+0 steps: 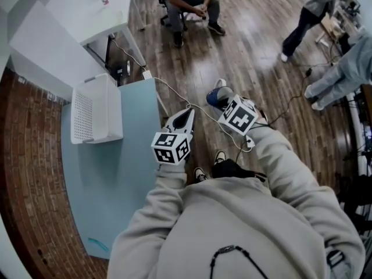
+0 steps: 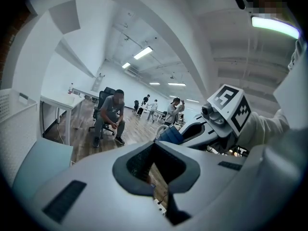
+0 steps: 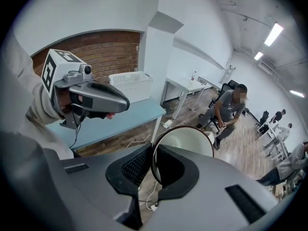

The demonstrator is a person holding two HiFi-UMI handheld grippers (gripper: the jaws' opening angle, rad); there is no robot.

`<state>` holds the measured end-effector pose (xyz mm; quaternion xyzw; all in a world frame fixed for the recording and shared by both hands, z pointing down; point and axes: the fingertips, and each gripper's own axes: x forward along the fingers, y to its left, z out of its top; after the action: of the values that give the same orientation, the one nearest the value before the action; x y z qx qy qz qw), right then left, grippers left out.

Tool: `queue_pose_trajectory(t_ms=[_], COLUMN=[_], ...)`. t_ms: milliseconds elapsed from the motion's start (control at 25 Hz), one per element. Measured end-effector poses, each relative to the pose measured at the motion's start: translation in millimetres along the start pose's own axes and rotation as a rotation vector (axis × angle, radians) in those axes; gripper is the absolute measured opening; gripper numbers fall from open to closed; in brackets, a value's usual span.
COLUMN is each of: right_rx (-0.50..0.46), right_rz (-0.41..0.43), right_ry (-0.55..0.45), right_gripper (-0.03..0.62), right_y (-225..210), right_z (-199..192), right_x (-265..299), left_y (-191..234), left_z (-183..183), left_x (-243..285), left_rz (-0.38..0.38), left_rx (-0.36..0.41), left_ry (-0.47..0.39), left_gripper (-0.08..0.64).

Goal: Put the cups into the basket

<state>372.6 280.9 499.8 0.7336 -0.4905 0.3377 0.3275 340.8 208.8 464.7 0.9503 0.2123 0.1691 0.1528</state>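
My right gripper (image 3: 153, 165) is shut on the rim of a cup (image 3: 188, 141) that is white inside with a brown lip. From outside the cup (image 1: 216, 97) is blue, and it also shows in the left gripper view (image 2: 171, 134). My left gripper (image 1: 189, 114) is shut with nothing between its fingers (image 2: 144, 165). Both grippers hang side by side over the wood floor, just right of the light blue table (image 1: 122, 173). The white perforated basket (image 1: 96, 109) stands on the table's far left part (image 3: 131, 84). I see no other cup.
A white desk (image 1: 87, 10) stands beyond the basket. A person sits on a chair (image 1: 189, 2) straight ahead, and other people stand at the right (image 1: 314, 10). White cables (image 1: 174, 92) trail over the floor by the table's corner. Brick surface (image 1: 29, 156) borders the table's left.
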Motion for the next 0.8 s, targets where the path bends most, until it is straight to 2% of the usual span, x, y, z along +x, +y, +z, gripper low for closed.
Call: queue_pose_trajectory(t_ms=[160,360,640,800], right_rx=[-0.015,-0.05,-0.112,-0.136], right_rz=[0.017,0.027,0.065,0.109], right_ry=[0.003,-0.006,-0.023,-0.029], right_gripper=[0.041,0.041,0.041,0.041], right_y=[-42.4,-115.2,-207.6,-230.9], right_z=[18.9,48.8,79.6,99.1], right_x=[30.9,63.6,84.9,110.0], left_y=[40.4,92.4,113.1,134.2], left_z=[13.1,52.0,109.1,114.1], left_x=[32.3,90.8,175.9,192.3], left_rz=[0.032,0.079,0.109,0.149], left_rx=[-0.017,-0.02,0.003,-0.012], left_ry=[0.0,-0.023,-0.052,-0.04], left_gripper=[-0.005,-0.005,-0.005,-0.005])
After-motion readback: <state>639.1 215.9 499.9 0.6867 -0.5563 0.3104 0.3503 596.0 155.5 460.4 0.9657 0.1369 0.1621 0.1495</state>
